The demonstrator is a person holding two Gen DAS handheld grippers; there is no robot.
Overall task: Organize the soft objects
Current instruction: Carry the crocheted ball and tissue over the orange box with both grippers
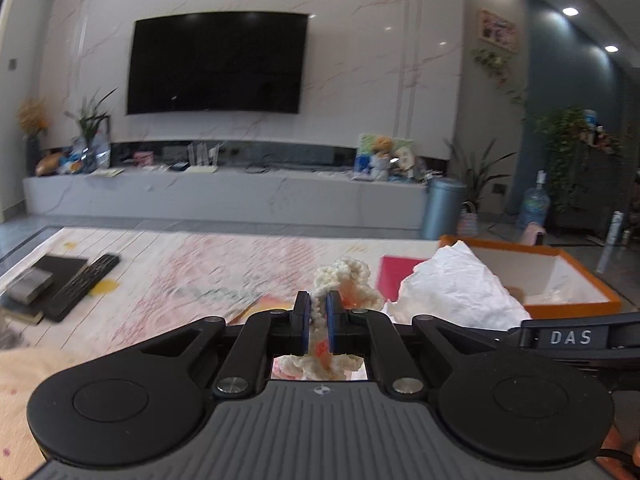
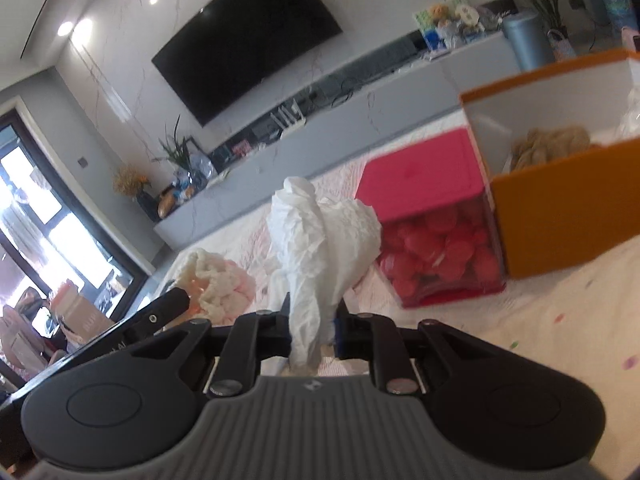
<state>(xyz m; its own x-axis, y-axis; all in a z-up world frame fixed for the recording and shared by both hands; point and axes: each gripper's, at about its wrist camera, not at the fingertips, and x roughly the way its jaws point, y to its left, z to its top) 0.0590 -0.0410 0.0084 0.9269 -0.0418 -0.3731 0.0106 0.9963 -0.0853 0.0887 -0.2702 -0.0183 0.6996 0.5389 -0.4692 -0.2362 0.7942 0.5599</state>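
My left gripper (image 1: 318, 312) is shut on a cream and orange knitted piece (image 1: 352, 284), which bulges above and below the blue pads and hangs over the patterned table cover. The same knitted piece (image 2: 216, 280) shows at the left of the right wrist view. My right gripper (image 2: 314, 320) is shut on a crumpled white paper (image 2: 320, 240) that stands up between the fingers; this white paper (image 1: 452, 284) rises just right of the left gripper. An orange box (image 2: 560, 208) with white inner walls stands to the right, with a tan soft item (image 2: 552, 146) inside.
A pink-lidded clear box (image 2: 436, 220) of red pieces sits between the paper and the orange box. A black keyboard (image 1: 80, 288) and dark pads lie at the cover's left edge. Beyond are a TV (image 1: 216, 64), a low cabinet (image 1: 224, 196) and a blue-grey bin (image 1: 442, 208).
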